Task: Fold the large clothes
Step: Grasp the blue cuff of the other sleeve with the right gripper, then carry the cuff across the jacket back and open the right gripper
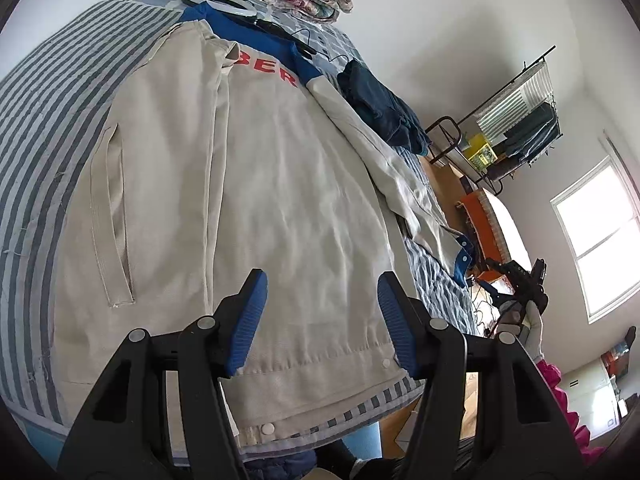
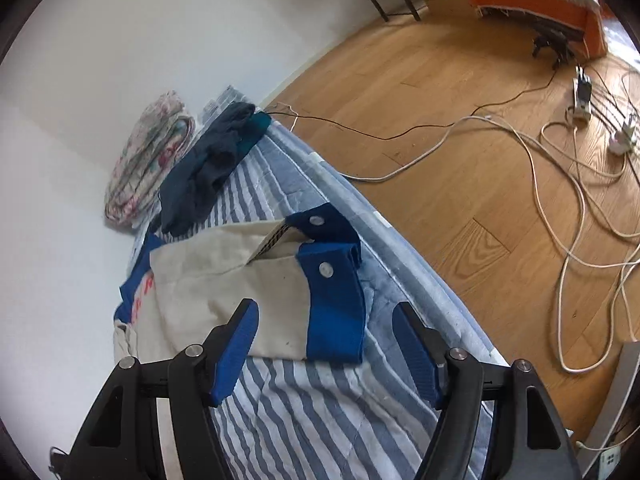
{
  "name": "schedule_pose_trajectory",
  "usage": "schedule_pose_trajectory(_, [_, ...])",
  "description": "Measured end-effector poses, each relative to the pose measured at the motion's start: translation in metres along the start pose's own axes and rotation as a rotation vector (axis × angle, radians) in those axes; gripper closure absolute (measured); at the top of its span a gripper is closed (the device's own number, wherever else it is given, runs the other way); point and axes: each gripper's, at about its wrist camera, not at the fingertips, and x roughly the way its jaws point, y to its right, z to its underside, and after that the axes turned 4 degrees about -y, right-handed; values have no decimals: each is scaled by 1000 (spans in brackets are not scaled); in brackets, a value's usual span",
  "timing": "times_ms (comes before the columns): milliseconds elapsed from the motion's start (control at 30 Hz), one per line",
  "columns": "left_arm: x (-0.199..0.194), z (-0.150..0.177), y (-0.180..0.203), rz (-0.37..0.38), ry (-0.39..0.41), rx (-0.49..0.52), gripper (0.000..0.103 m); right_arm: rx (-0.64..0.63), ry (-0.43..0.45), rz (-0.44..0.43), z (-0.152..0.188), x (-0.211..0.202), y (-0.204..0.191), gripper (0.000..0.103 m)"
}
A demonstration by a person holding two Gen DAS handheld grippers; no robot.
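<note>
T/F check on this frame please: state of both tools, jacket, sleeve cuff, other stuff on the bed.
1. Both tools are open and hold nothing. True: the left tool and the right tool both show spread fingers with nothing between them.
2. The beige jacket lies spread on the striped bed cover. True.
3. The sleeve cuff is red. False: it is blue, with a metal snap.
4. The dark blue garment lies on top of the jacket. False: it sits beside it on the cover, further up the bed.
5. The floral quilt is spread flat. False: it is folded in a stack by the wall.
</note>
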Motion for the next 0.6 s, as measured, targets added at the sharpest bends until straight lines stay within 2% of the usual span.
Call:
schedule_pose_trajectory(200, [10, -1, 5, -10, -17, 20, 44, 32, -20, -28, -21, 32, 4, 31])
schedule_pose_trajectory(433, [11, -2, 6, -16, -13, 34, 44, 9, -60, -12, -29, 65, -4, 40])
schedule_pose_trajectory(467, [11, -2, 6, -16, -12, 33, 44, 5, -61, 0, -28, 70, -4, 43])
schedule_pose_trajectory(500, [10, -2, 6, -18, -12, 32, 44, -3, -58, 13, -27, 73, -6, 56])
schedule_pose_trajectory(567, [9, -2, 7, -14, -8, 32, 44, -36, -36, 43, -25, 73, -13, 68])
schedule_pose_trajectory(600, [8, -2, 8, -14, -5, 36, 44, -68, -23, 58, -24, 71, -18, 82])
